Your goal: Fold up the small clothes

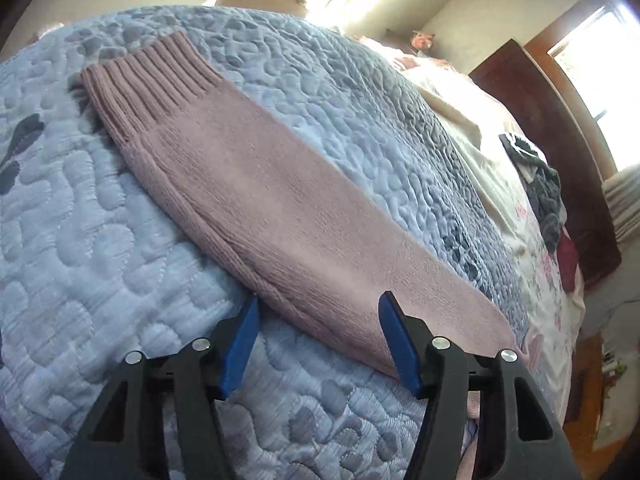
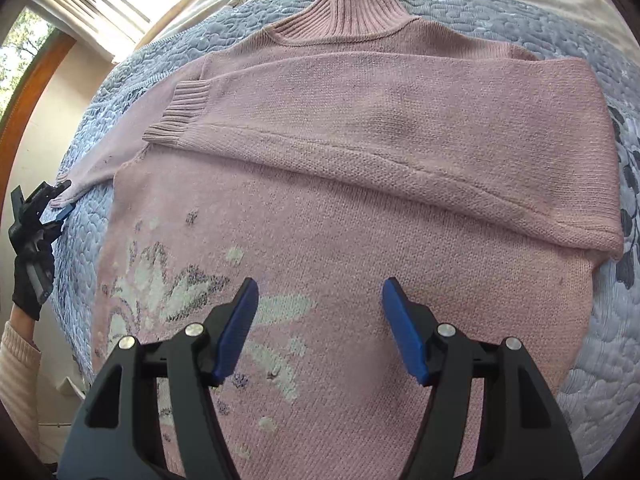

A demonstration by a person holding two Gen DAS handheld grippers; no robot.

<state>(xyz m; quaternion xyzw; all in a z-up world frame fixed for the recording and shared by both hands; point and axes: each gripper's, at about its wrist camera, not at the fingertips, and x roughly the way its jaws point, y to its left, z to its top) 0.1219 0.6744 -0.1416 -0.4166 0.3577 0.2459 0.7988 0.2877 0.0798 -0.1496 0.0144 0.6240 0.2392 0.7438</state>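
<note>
The pink sweater [image 2: 360, 184] lay face up on the blue quilt [image 2: 592, 360] of the bed, its collar away from the person. One sleeve [image 2: 400, 120] was already folded across the chest. The other sleeve [image 1: 256, 184] stretched out flat over the quilt to the side.

The left gripper [image 1: 318, 336] stood with its jaws wide apart, empty, astride the edge of that outstretched sleeve near the shoulder end. The right gripper [image 2: 316, 320] hovered over the patterned front of the sweater, equally wide open and holding nothing.

The risk I saw was in the pinch. The knit was thick and soft, and the quilt beneath was puffy, so a deep bite might have caught the bedding along with the sleeve. A shallow one might have taken only the top layer, letting the sleeve sag or twist as it crossed over. Dragging it could also have disturbed the sleeve already folded.
</note>
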